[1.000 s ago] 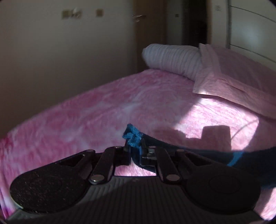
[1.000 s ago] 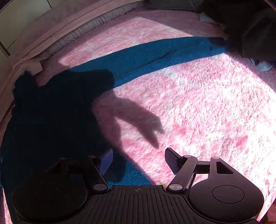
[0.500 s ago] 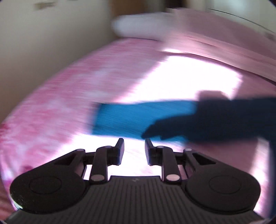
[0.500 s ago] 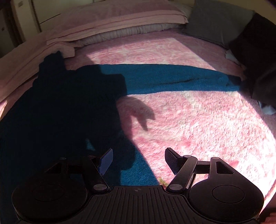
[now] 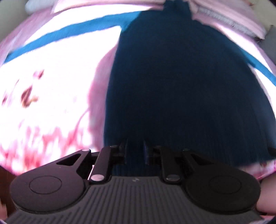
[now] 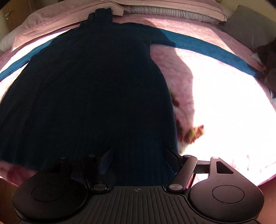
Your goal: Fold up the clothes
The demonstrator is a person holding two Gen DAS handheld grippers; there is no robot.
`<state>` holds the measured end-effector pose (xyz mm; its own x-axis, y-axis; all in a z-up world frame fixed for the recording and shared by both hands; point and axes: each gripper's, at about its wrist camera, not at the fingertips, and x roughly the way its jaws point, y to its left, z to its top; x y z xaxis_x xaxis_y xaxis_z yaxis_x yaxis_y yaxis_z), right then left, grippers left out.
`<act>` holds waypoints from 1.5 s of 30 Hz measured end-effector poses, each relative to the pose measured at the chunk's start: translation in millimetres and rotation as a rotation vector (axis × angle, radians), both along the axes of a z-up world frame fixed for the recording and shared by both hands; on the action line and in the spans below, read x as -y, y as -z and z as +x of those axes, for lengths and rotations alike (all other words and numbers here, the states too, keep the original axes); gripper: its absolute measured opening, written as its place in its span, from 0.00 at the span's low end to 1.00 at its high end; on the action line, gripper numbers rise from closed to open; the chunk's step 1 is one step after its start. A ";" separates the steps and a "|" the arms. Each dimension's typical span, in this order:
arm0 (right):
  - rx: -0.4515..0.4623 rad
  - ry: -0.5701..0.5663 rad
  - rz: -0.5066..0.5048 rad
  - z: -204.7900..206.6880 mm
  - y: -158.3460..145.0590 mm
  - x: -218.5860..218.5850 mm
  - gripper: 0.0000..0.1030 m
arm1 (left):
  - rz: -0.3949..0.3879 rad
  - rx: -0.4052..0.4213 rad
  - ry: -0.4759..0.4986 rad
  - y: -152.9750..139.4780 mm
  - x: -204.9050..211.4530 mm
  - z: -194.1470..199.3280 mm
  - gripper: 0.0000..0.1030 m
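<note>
Pink fuzzy bedspread [image 6: 224, 96] fills both views, sunlit patches blown out to white. Pale pink pillows [image 6: 65, 15] line the far edge; a grey cushion [image 6: 248, 25] sits at the far right corner.

Blue knit sweater [image 6: 86, 86] lies flat on the bedspread, collar toward the pillows, hem toward the cameras. Body mostly in shadow. Both sleeves stretch outward, sunlit bright blue: the right sleeve [image 6: 207, 48] runs to the bed's right edge, the left sleeve [image 5: 60, 34] out the other way.

Right gripper [image 6: 138, 160] hangs over the hem near the sweater's right edge, jaws spread wide, nothing between the pads.

Left gripper [image 5: 135, 151] hangs over the hem near the left edge, view motion-blurred. Jaws have just been narrowing slightly; a narrow gap remains and no fabric is pinched.
</note>
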<state>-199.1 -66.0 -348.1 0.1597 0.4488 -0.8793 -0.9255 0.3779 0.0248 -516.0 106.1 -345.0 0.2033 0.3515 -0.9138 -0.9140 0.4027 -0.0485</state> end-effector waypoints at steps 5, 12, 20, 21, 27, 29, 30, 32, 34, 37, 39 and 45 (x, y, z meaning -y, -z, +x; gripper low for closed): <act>-0.093 0.051 -0.152 -0.7 -16.1 53.1 0.68 | -0.087 -0.160 -0.059 -41.9 61.6 4.0 0.16; -0.192 0.068 0.007 4.6 -128.3 92.1 0.68 | 0.103 -0.091 -0.011 -179.2 125.2 51.8 0.31; -0.109 -0.107 0.145 -35.8 -231.9 115.2 0.68 | 0.272 -0.057 0.030 -268.3 190.1 49.6 0.42; -0.101 -0.117 0.142 -43.2 -235.3 120.3 0.68 | 0.269 -0.059 0.030 -265.0 198.8 47.5 0.42; -0.119 -0.139 0.092 -65.2 -234.9 164.4 0.68 | 0.255 -0.060 0.046 -270.1 237.7 43.4 0.42; -0.107 -0.129 0.079 -59.2 -242.7 163.0 0.68 | 0.265 -0.051 0.057 -278.8 242.6 46.3 0.42; -0.101 -0.126 0.078 -54.3 -249.1 164.4 0.68 | 0.273 -0.050 0.060 -281.4 243.8 47.5 0.43; -0.090 -0.124 0.082 -49.4 -258.6 163.4 0.68 | 0.288 -0.047 0.061 -289.3 248.0 49.2 0.48; -0.080 -0.125 0.086 -47.8 -265.2 161.8 0.68 | 0.300 -0.042 0.061 -297.2 252.4 50.4 0.50; -0.071 -0.140 0.076 -51.6 -266.4 165.7 0.68 | 0.301 -0.039 0.062 -297.5 256.2 51.4 0.50; -0.074 -0.139 0.070 -51.5 -264.4 168.7 0.68 | 0.299 -0.042 0.065 -295.7 259.3 52.8 0.50; -0.092 -0.146 0.035 -52.7 -257.3 172.2 0.68 | 0.275 -0.061 0.077 -286.3 269.0 53.3 0.50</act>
